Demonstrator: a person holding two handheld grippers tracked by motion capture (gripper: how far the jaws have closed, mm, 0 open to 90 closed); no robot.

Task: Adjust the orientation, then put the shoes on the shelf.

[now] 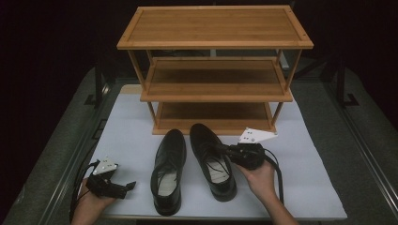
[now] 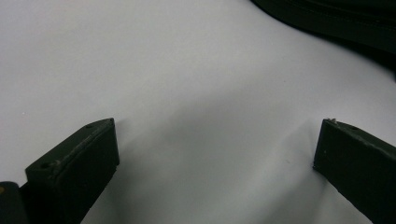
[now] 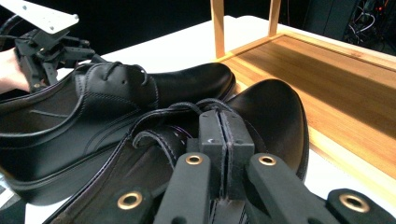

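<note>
The right hand-held gripper (image 1: 224, 151) has its two black jaws pressed tight together, and they sit at the top edge of the right black shoe (image 1: 212, 159), close to the laces. It looks like they pinch the shoe's edge or a lace, but that spot is dark and I cannot be sure. The toe of this shoe points away from the right hand-held gripper, toward the wooden shoe rack (image 1: 215, 70), which stands just past the toe. The bottom shelf of the rack is bare wood. The left black shoe (image 1: 168, 169) lies just beside the right one, on the far side from the right hand-held gripper, and points the same way. The left hand-held gripper (image 1: 127, 187) rests low over the white surface (image 1: 305, 173), near the heel end of the left shoe but not touching it. Its jaws stand wide apart with nothing between them, just white surface under them. A hand (image 1: 260, 180) holds the right hand-held gripper from behind.
</note>
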